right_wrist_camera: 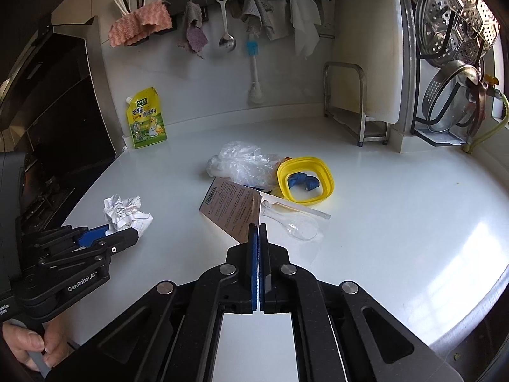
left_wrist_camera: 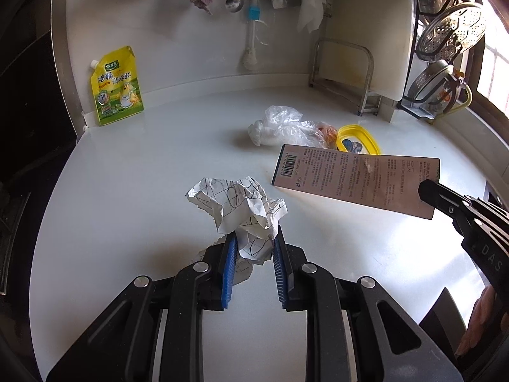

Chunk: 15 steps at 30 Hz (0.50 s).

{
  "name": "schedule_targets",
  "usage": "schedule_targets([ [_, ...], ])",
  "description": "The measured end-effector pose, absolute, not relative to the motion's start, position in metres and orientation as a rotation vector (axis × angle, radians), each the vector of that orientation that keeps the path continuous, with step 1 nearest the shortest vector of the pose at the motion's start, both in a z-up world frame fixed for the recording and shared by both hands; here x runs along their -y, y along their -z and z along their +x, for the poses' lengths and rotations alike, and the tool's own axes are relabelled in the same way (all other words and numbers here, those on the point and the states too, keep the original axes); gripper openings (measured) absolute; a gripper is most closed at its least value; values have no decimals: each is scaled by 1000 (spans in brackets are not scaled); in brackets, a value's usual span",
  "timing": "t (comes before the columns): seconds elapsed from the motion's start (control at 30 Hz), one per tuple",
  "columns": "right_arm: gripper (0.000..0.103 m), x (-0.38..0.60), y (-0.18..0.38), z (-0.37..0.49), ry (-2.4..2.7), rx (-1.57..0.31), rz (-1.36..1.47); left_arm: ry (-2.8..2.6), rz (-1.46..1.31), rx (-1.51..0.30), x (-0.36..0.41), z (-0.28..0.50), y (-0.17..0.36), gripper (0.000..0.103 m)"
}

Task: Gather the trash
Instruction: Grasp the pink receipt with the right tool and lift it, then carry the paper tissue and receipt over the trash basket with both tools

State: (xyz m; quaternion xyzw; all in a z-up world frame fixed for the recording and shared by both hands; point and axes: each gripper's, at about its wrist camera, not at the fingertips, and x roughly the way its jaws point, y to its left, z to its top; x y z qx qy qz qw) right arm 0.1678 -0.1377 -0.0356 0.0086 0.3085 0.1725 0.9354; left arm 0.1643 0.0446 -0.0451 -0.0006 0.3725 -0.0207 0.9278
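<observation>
Counter: your white countertop (right_wrist_camera: 397,216) carries everything here, with a yellow seasoning pouch (right_wrist_camera: 148,117) leaning at the back wall.
Plastic bag: a crumpled clear bag (right_wrist_camera: 241,162) lies mid-counter, touching the yellow ring-shaped lid (right_wrist_camera: 305,180).
Cardboard package: your right gripper (right_wrist_camera: 258,227) has its jaws pressed together on the near edge of the printed backing card (right_wrist_camera: 229,207), whose clear blister holds a plastic spoon (right_wrist_camera: 299,226); in the left wrist view the card (left_wrist_camera: 356,181) looks raised off the counter.
Paper ball: your left gripper (left_wrist_camera: 254,245) has its jaws set narrow, clamping the crumpled gridded paper (left_wrist_camera: 241,207) between the blue pads (left_wrist_camera: 229,261).
Hand: your left hand (right_wrist_camera: 35,347) grips the handle at the lower left.
</observation>
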Motion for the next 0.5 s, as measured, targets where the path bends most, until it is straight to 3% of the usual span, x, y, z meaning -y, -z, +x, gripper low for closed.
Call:
schedule_targets([
  [0.5,1,139,28,63,-294,-596,83,65,9,-713,-53,83,27,22],
])
